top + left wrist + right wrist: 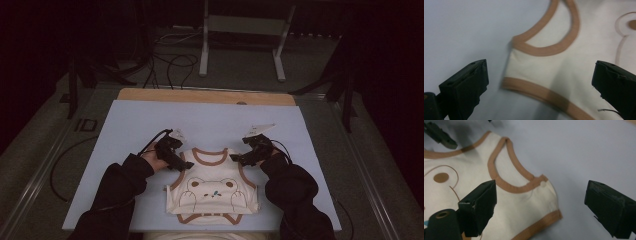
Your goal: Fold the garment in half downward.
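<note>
We see a cream vest [212, 187] with brown trim lying flat at the lower centre of the pale blue mat [210, 120]. The left gripper [176, 161] and right gripper [240, 158] hover over its two shoulders, jaws spread wide, holding nothing.

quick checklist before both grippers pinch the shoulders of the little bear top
1. Left gripper open: ok, its jaws stand wide apart with nothing between them.
2. Right gripper open: ok, its jaws are spread too.
3. Left shoulder strap lined up between the left jaws: ok, it sits in the gap.
4. Right shoulder strap between the right jaws: ok, centred, with a small snap button on it.
5. Bear top flat on the blue mat: ok, spread out with the print up.
6. Jaws low enough to catch cloth: cannot tell.
</note>
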